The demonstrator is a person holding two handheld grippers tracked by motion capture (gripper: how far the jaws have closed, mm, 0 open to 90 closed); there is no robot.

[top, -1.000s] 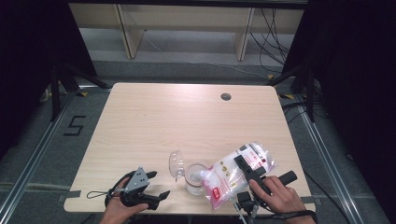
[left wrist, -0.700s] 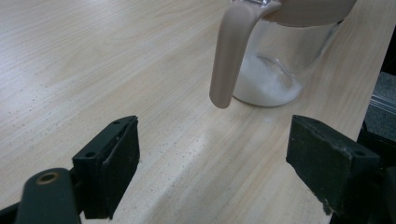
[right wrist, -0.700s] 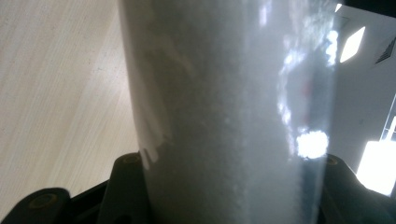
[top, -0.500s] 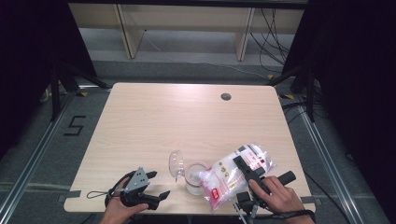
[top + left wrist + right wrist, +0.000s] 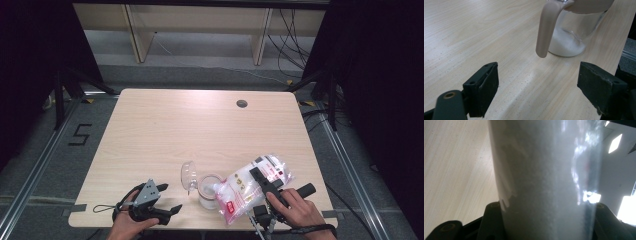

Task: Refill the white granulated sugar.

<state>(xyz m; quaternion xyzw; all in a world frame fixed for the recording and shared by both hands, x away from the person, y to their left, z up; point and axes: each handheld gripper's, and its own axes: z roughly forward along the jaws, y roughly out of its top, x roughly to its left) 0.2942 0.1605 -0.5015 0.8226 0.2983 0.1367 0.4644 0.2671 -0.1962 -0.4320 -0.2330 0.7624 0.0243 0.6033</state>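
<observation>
Left hand (image 5: 131, 220) sits at the near-left edge of the table, wrapped around the left gripper (image 5: 167, 199), which lies low and level, pointing to the right across the tabletop. Its jaws are spread wide with nothing between them, and the grey three-cornered plate faces up. Right hand (image 5: 295, 210) is at the near-right edge, holding the right gripper (image 5: 256, 176) angled up and to the left. Those jaws are about half closed, clamped on either side of a bag of white powder (image 5: 250, 185).
</observation>
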